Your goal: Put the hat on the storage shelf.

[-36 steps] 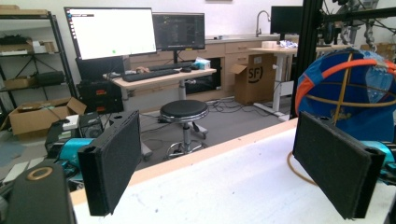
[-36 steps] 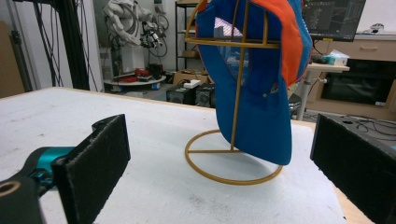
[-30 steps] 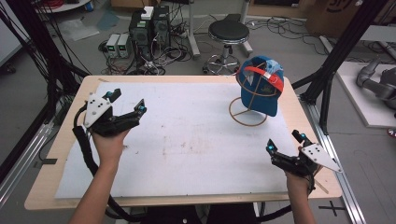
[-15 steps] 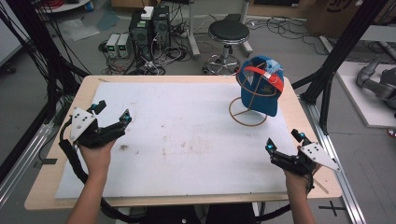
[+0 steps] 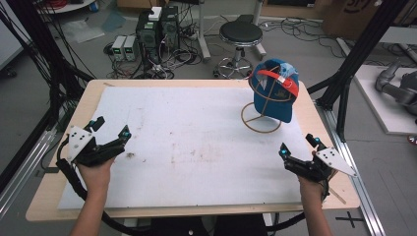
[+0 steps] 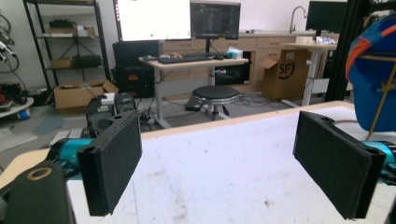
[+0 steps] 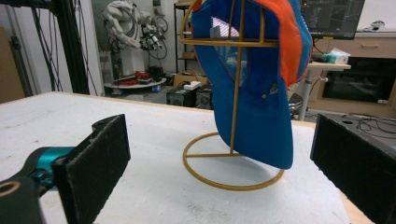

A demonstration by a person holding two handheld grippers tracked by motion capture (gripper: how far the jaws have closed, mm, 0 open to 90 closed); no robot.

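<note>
- Blue cap [image 5: 275,91]: hangs on gold wire stand [image 5: 261,120], table's [image 5: 196,86] far right.
- Right gripper [image 5: 298,150]: jaws wide apart, empty, near the stand.
- Left gripper [image 5: 111,134]: agape, empty, well apart.
- Risk: a sideways tug likely tips the light stand.

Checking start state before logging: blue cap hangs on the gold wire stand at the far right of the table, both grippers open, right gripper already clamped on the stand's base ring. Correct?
Not quite: the right gripper is not on the stand. The high view shows it open near the table's front right edge, apart from the base ring. The blue cap does hang on the stand, and the left gripper is open too.
</note>
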